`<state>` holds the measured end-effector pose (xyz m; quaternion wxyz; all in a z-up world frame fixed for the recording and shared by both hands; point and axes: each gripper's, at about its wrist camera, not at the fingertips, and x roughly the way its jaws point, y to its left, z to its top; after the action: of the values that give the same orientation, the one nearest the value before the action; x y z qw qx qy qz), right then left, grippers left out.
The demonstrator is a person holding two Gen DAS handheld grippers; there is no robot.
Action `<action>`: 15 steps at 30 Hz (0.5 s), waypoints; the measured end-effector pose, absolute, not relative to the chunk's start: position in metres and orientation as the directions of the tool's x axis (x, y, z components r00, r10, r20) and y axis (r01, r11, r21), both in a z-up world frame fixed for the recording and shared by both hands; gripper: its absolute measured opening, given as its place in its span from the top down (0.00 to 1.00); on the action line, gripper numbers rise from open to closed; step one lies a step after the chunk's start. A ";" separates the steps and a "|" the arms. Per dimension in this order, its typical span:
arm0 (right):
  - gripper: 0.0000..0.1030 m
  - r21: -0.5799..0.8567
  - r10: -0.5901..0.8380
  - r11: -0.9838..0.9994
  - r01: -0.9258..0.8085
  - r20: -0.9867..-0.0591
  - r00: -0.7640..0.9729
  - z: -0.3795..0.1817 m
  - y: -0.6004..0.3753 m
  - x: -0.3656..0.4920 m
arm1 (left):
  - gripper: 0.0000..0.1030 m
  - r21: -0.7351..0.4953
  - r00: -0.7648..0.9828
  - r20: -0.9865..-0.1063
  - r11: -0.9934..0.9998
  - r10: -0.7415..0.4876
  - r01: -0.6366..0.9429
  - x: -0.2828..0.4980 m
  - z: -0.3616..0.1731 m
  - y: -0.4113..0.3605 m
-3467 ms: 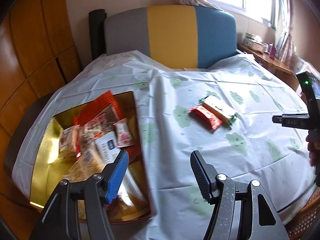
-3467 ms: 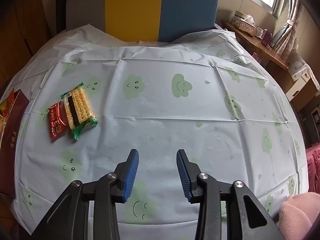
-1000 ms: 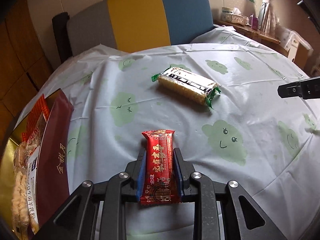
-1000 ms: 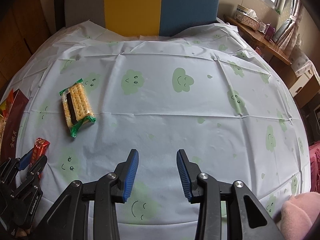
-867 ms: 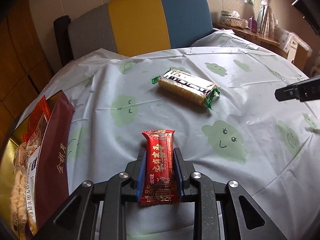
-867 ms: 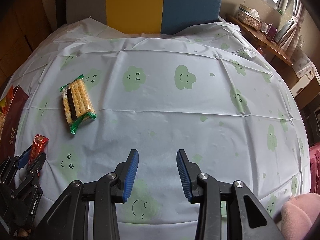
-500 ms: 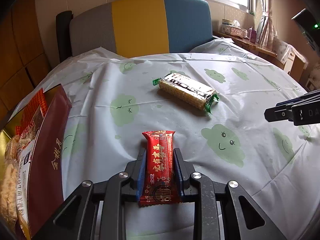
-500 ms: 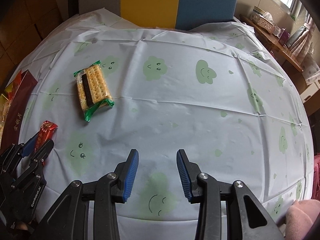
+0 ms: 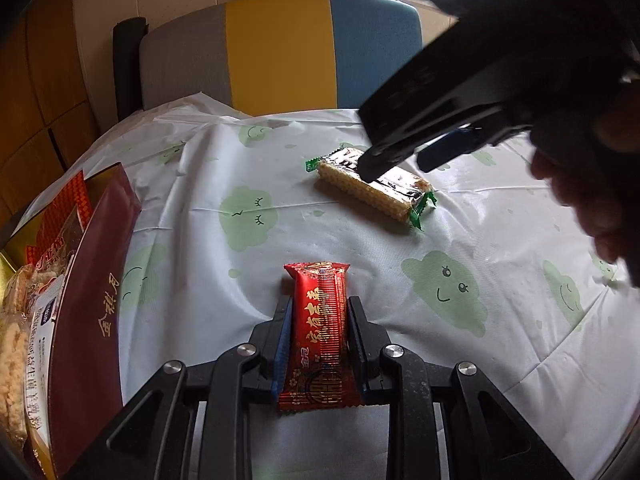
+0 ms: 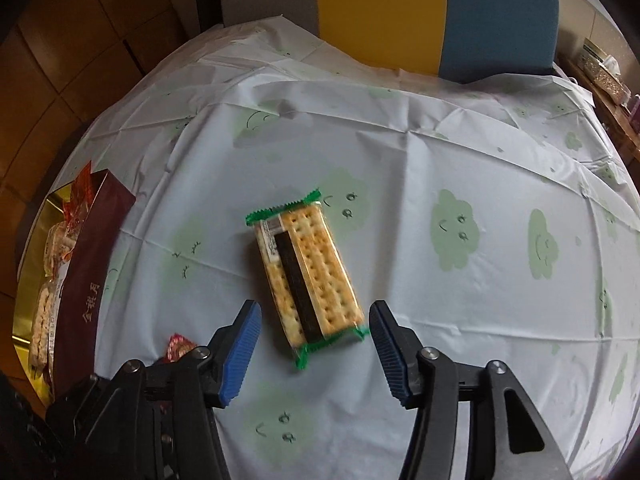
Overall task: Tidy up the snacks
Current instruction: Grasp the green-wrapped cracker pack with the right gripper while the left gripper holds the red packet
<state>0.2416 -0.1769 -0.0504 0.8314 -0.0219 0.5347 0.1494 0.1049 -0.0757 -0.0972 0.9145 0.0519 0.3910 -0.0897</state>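
Note:
My left gripper (image 9: 319, 312) is shut on a red snack bar (image 9: 320, 332) and holds it over the tablecloth near the box. A cracker pack with green ends (image 10: 306, 276) lies on the cloth, also in the left wrist view (image 9: 372, 192). My right gripper (image 10: 314, 334) is open wide, its jaws to either side of the pack's near end, above it. In the left wrist view the right gripper (image 9: 404, 160) hangs over the pack. The red bar's tip (image 10: 178, 346) shows at the lower left of the right wrist view.
A gold box with a dark red wall (image 9: 88, 320) holds several snack packs at the left table edge, also in the right wrist view (image 10: 86, 280). A grey, yellow and blue chair back (image 9: 280, 48) stands behind the table. A cloud-print cloth (image 10: 480, 280) covers the round table.
My right gripper has moved left and forward over the cracker pack and opened wider. My left gripper still holds the red bar, barely moved.

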 end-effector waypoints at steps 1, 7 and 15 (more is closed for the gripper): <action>0.44 0.114 0.219 0.953 -0.281 -0.899 0.379 -0.054 -0.171 0.248 | 0.74 0.025 0.679 -0.724 0.979 -0.124 0.205 0.105 -0.098 -0.076; 0.50 -0.010 0.115 0.944 -0.330 -0.926 0.359 -0.078 -0.147 0.266 | 0.74 0.028 0.682 -0.721 0.978 -0.123 0.206 0.104 -0.099 -0.076; 0.52 -0.029 0.103 0.923 -0.383 -0.942 0.320 -0.068 -0.162 0.211 | 0.74 0.031 0.684 -0.719 0.978 -0.122 0.207 0.103 -0.098 -0.076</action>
<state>0.2106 -0.1621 -0.0678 0.8028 -0.1241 0.5631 0.1514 0.1030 -0.0763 -0.0979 0.9160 0.0547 0.3873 -0.0898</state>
